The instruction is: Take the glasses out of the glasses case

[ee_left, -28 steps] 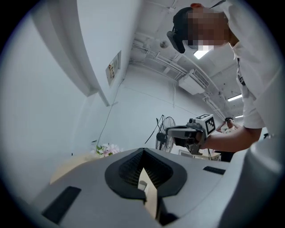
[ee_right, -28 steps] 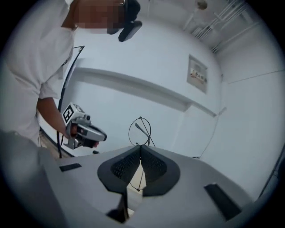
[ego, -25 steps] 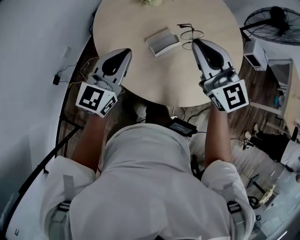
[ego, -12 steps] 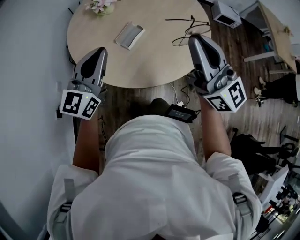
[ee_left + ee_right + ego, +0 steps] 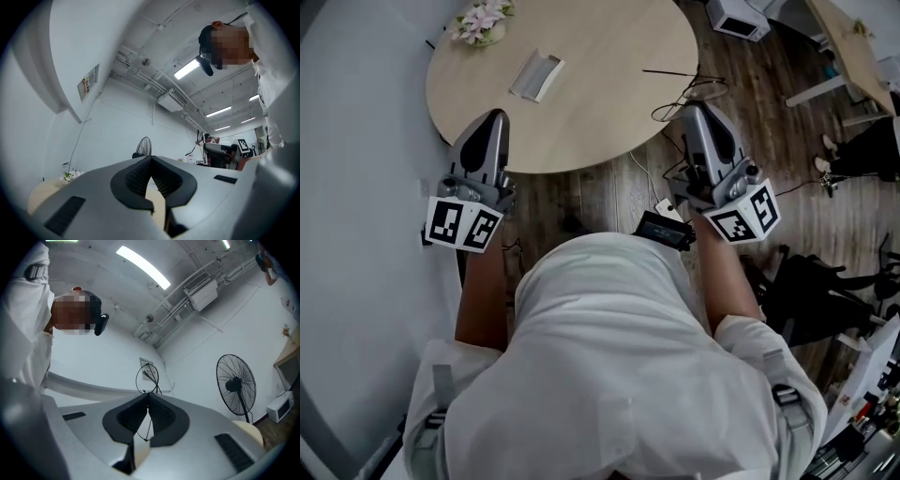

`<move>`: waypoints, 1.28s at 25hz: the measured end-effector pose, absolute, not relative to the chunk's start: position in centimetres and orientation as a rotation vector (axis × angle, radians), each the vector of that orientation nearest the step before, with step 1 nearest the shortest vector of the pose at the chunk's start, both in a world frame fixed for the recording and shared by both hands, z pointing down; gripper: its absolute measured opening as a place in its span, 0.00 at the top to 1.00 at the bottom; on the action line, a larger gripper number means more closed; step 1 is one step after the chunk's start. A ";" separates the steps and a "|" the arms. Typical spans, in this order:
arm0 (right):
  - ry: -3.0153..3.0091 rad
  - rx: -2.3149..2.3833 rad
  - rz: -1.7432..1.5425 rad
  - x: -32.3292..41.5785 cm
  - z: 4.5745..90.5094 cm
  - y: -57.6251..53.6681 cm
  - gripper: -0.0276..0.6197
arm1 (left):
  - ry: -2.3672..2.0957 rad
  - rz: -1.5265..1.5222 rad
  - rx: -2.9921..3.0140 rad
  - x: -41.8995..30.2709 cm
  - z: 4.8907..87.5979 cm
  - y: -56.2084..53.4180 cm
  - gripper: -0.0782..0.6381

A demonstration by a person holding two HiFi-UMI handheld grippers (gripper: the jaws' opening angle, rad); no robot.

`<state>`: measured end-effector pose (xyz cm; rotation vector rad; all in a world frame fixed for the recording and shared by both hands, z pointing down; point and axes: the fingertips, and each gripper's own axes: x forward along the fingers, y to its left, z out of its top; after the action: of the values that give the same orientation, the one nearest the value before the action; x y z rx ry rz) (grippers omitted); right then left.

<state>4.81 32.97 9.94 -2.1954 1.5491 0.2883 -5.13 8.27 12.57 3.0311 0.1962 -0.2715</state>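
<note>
The open grey glasses case lies empty on the round wooden table, left of centre. Thin black wire glasses stick out over the table's right edge, just ahead of my right gripper. In the right gripper view the jaws are shut on the glasses, with a round rim standing above the tips. My left gripper hovers at the table's near-left edge, well short of the case. Its jaws are shut with nothing between them.
A small bunch of flowers sits at the table's far left. Cables and a black box lie on the wooden floor below the table's edge. A white appliance stands far right. A standing fan is by the wall.
Both grippers have drawn back from over the table to its near edge. The glasses went with the right gripper, farther from the case. The head view has swung left.
</note>
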 end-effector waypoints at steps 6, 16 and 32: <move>1.559 -2.256 0.199 3.3 12.6 36.5 0.91 | 0.202 -0.199 3.017 -6.9 13.9 12.6 0.88; 1.652 -2.329 0.176 -0.8 15.8 41.7 0.91 | 0.184 -0.095 3.016 -11.3 16.6 21.3 0.88; 1.694 -2.389 0.106 -5.2 18.9 41.3 0.91 | 0.122 -0.015 2.985 -15.4 19.6 22.5 0.88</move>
<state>-5.21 41.34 18.93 -2.3886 1.6944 0.1055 -15.42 22.52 19.60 2.9851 0.1222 -0.0148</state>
